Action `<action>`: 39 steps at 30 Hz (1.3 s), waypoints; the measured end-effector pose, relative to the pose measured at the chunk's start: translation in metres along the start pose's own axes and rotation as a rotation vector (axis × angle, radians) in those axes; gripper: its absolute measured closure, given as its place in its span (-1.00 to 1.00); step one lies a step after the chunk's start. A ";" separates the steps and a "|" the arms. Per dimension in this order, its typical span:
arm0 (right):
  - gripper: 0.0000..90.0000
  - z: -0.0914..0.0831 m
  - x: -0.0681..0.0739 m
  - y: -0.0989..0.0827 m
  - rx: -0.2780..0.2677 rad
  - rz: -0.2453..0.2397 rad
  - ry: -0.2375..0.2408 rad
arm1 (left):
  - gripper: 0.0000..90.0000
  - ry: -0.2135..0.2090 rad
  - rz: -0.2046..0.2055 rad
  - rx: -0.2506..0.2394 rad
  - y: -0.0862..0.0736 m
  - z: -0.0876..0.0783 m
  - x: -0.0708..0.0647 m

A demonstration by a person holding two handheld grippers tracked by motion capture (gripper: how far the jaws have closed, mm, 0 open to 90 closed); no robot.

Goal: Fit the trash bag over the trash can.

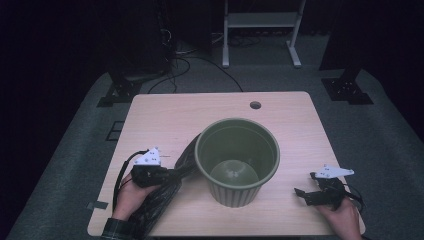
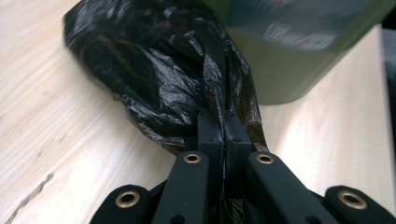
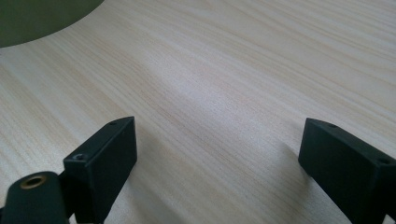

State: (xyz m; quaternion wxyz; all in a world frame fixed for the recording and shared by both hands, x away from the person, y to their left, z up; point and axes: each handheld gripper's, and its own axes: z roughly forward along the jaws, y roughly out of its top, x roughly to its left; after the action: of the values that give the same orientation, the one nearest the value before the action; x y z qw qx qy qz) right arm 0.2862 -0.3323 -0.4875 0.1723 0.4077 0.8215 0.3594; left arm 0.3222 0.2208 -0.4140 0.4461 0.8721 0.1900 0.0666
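A round green bin [image 1: 237, 160] stands upright near the middle of the wooden table [image 1: 200, 110], with nothing inside it. A crumpled black plastic bag [image 1: 170, 187] lies along the bin's left side. My left gripper [image 1: 167, 173] is shut on a fold of that black bag [image 2: 177, 84], its jaws pressed together with plastic pinched between them [image 2: 224, 130]. The green bin [image 2: 299, 56] is just beyond the bag in the left gripper view. My right gripper [image 1: 305, 184] rests low at the table's front right, open, with bare wood between its jaws [image 3: 217, 154].
The table has a small round cable hole [image 1: 255, 105] near its far edge. Beyond the table are a white stand [image 1: 260, 30] and cables on the grey floor. The bin's edge [image 3: 42, 18] shows at the top left of the right gripper view.
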 end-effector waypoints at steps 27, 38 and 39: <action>-0.78 0.000 0.000 0.000 0.000 0.004 -0.004 | 0.96 -0.192 0.172 -0.264 0.064 -0.047 -0.040; -0.78 0.000 0.000 0.000 0.000 0.005 -0.005 | 0.96 -0.229 0.192 -0.345 0.088 -0.049 -0.041; -0.78 0.000 0.000 0.000 0.000 0.005 -0.005 | 0.96 -0.233 0.193 -0.350 0.090 -0.049 -0.041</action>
State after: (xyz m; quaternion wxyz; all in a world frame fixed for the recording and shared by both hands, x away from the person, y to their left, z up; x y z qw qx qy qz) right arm 0.2866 -0.3322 -0.4875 0.1735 0.4107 0.8200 0.3590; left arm 0.2949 0.1940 -0.3099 0.6011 0.7972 0.0384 0.0399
